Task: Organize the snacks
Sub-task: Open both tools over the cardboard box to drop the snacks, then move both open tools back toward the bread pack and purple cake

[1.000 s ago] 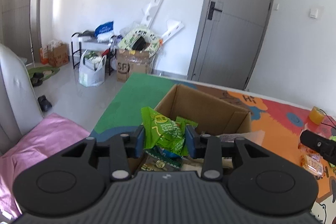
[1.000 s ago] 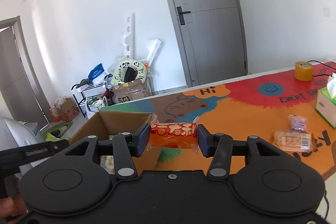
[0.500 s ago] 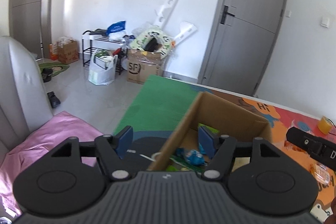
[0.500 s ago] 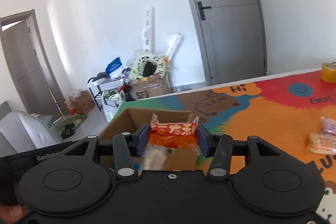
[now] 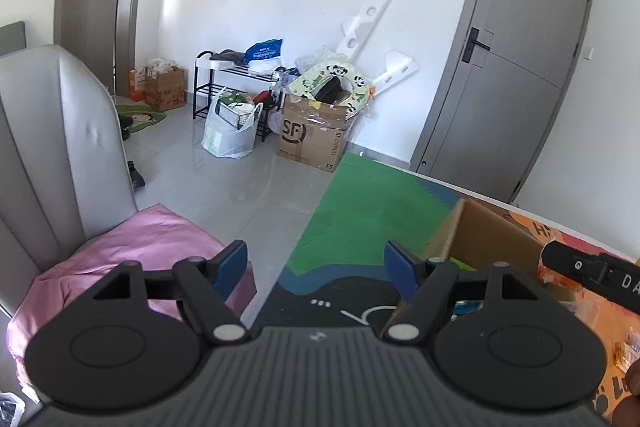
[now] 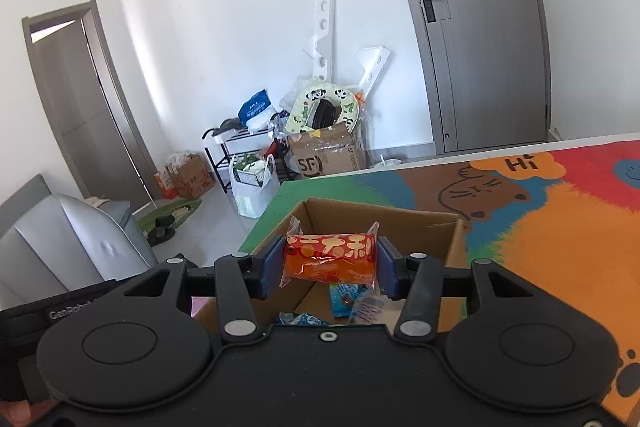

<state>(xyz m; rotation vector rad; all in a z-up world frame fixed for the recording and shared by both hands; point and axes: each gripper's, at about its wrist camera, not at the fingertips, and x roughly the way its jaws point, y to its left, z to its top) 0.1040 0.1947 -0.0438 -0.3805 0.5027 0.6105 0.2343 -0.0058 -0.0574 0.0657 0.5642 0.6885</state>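
Note:
An open cardboard box point(image 6: 400, 223) stands on the colourful table mat, with several snack packets in its bottom. My right gripper point(image 6: 329, 262) is shut on a red-orange snack packet point(image 6: 330, 258), held over the box's opening. My left gripper point(image 5: 316, 269) hangs left of the box point(image 5: 476, 239), over the table's left edge; its jaws are opening and nothing is between them. The right gripper's black body point(image 5: 592, 277) shows at the right edge of the left wrist view.
The table mat point(image 6: 560, 227) stretches right of the box. Left of the table stand a grey chair point(image 5: 52, 147) with a pink cushion point(image 5: 132, 259). Cardboard boxes, bags and a rack point(image 5: 240, 95) crowd the far wall beside a grey door point(image 5: 516, 67).
My left gripper let go of the green snack packet over the box, opened wide and swung left off the box. My right gripper carried the red-orange packet left until it hung over the box.

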